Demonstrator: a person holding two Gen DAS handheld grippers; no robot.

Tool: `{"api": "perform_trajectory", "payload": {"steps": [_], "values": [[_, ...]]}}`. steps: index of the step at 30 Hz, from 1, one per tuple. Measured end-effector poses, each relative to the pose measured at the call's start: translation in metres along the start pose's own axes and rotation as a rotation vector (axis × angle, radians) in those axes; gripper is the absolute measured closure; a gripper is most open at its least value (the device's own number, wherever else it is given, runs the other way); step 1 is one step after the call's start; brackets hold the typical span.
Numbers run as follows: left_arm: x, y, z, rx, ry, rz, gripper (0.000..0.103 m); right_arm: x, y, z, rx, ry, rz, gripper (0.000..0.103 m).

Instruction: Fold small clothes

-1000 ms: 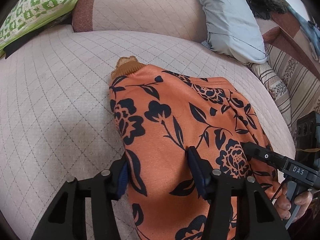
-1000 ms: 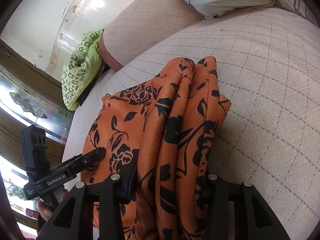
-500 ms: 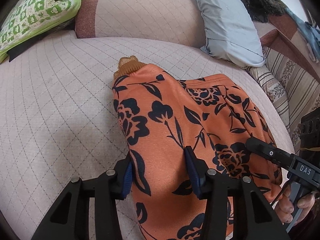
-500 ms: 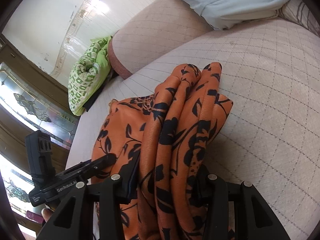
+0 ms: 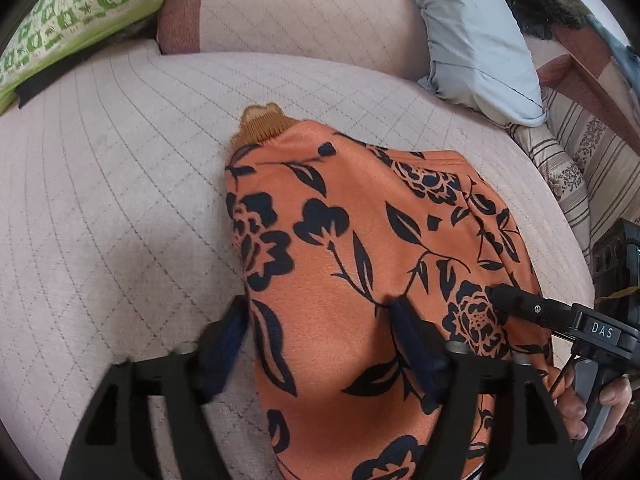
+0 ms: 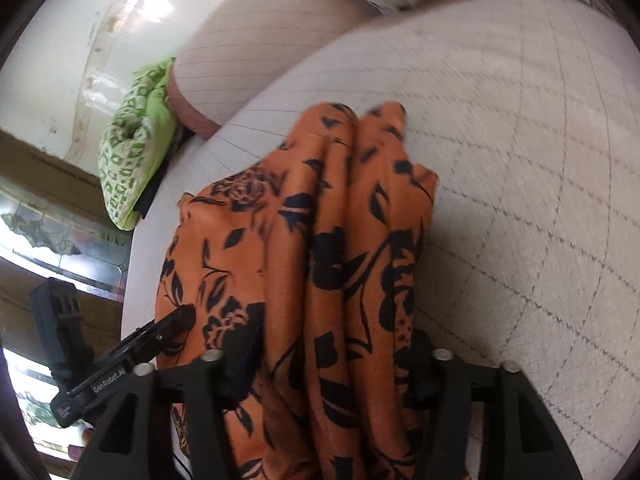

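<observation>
Fabric of the orange floral garment (image 5: 360, 264) fills the frame's centre on the quilted sofa seat (image 5: 112, 208), my left gripper (image 5: 320, 344) and right gripper (image 6: 332, 364) both pinching it and now lifted slightly, carrying the fold forward.

Both grippers w/ orange garment (image 5: 360, 264) pulled nearer, right-wrist view now blurred

soft matt orange cloth garment (image 5: 352, 264), quilted beige fabric cushion (image 5: 120, 200)
</observation>
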State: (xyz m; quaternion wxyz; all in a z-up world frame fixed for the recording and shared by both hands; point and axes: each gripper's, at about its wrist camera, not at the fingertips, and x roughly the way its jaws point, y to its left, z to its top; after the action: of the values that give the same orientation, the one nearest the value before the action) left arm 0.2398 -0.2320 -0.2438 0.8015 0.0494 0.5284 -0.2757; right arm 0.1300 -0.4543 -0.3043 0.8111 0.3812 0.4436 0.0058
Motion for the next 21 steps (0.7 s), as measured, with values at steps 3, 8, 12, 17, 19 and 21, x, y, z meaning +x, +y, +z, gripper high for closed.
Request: {"api": "perform_trajectory", "payload": {"steps": [3, 8, 12, 17, 19, 21], "values": [[0.015, 0.001, -0.002, -0.027, 0.082, -0.089, 0.015, 0.001, -0.003, 0.001, -0.003, 0.009, 0.017, 0.033], [0.016, -0.001, -0.003, -0.042, 0.071, -0.114, 0.018, 0.004, -0.004, 0.000, -0.033, 0.017, 0.034, 0.029], [0.011, -0.010, -0.002, -0.020, 0.031, -0.089, 0.032, 0.007, 0.000, -0.002, -0.044, 0.012, 0.049, 0.028], [-0.003, -0.015, 0.005, -0.014, -0.022, -0.073, 0.055, 0.006, 0.018, -0.010, -0.161, -0.018, 0.002, 0.049], [-0.005, -0.016, 0.006, -0.012, -0.035, -0.073, 0.058, 0.001, 0.024, -0.011, -0.184, -0.041, -0.003, 0.055], [-0.013, -0.013, 0.002, -0.008, -0.047, -0.074, 0.060, -0.002, 0.027, -0.012, -0.191, -0.057, -0.005, 0.056]]}}
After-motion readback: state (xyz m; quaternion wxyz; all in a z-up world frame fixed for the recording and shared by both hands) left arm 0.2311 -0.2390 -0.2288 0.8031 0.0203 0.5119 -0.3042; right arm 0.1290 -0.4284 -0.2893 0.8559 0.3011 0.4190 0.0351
